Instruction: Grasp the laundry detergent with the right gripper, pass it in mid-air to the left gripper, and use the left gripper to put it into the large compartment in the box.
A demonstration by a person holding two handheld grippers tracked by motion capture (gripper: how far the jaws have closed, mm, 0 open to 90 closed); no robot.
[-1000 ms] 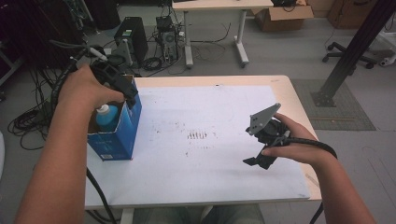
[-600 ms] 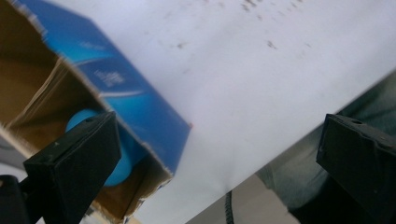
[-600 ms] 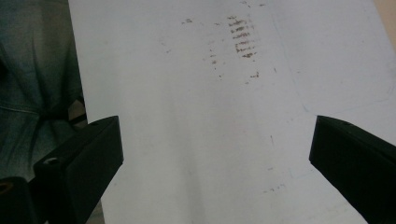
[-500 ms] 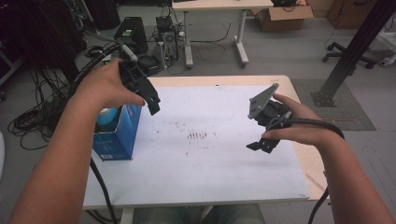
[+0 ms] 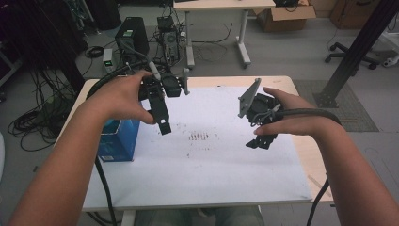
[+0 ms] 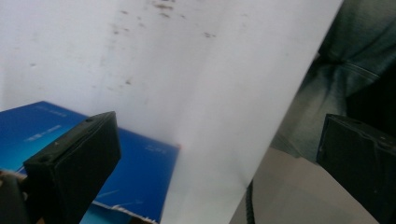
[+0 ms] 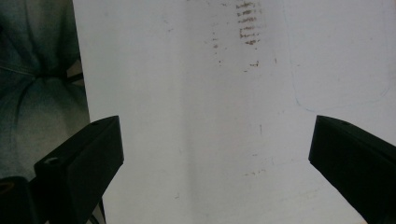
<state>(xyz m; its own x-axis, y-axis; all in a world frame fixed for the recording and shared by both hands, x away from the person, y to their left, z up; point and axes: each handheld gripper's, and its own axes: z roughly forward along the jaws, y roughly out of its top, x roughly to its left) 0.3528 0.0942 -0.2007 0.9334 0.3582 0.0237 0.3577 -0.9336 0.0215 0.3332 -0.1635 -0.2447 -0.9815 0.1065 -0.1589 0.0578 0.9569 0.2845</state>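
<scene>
A: How do the 2 pairs of jaws stand?

B: Both wide apart, holding nothing. The left gripper (image 5: 162,120) hangs above the bench, just beside the blue box (image 5: 117,141); the right gripper (image 5: 262,140) hangs well apart from it.

A: And the box?

B: Near the left edge of the white sheet (image 5: 211,160). Between the grippers lies bare sheet with faint brown marks (image 5: 198,137).
</scene>
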